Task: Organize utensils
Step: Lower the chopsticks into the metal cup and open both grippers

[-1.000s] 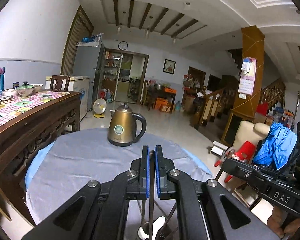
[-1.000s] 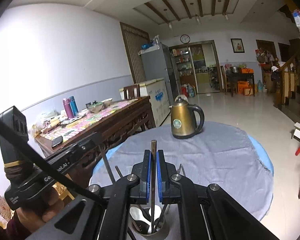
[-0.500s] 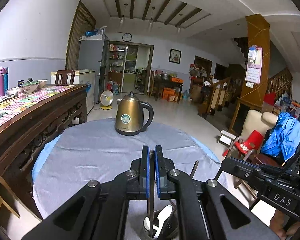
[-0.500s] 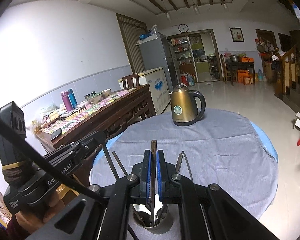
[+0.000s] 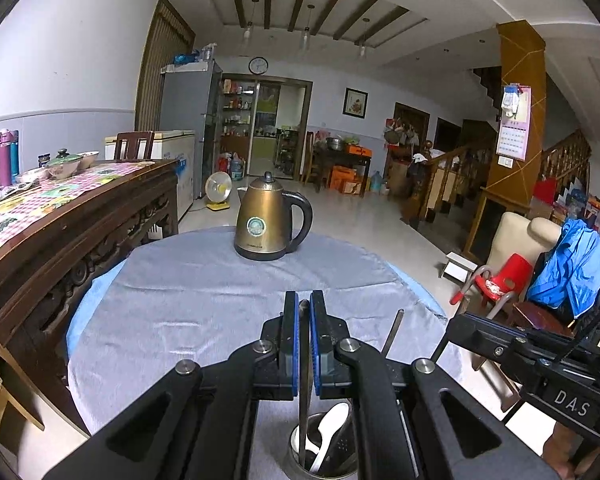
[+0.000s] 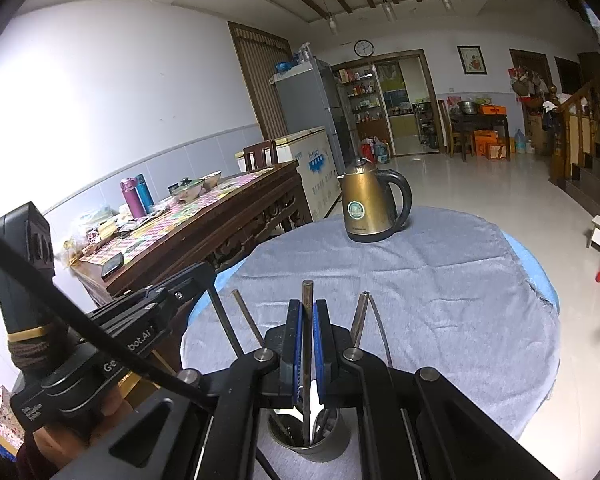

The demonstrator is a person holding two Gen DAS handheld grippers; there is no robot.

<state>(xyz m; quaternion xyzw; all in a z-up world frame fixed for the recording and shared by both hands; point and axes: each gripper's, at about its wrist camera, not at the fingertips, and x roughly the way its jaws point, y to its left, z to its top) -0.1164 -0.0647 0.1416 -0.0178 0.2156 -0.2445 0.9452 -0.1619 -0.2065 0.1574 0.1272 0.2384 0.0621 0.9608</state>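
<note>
A metal utensil cup point(image 5: 326, 462) stands on the grey cloth near the table's front edge and holds a white spoon point(image 5: 332, 424) and several dark sticks. My left gripper point(image 5: 304, 312) is shut on a thin dark chopstick point(image 5: 304, 400) that stands upright with its lower end inside the cup. My right gripper point(image 6: 308, 312) is shut on another dark chopstick point(image 6: 307, 360), also upright with its lower end in the cup point(image 6: 312, 442). The left gripper's body point(image 6: 112, 344) shows at left in the right wrist view.
A brass electric kettle point(image 5: 270, 218) stands at the far side of the round table point(image 5: 180, 304). A carved wooden sideboard point(image 5: 60, 232) with bottles and bowls runs along the left. A red child's chair point(image 5: 496, 280) and an armchair with a blue jacket stand right.
Both grippers have lowered toward the cup with their chopsticks, and the cup now shows more fully below them. Both stay shut.
</note>
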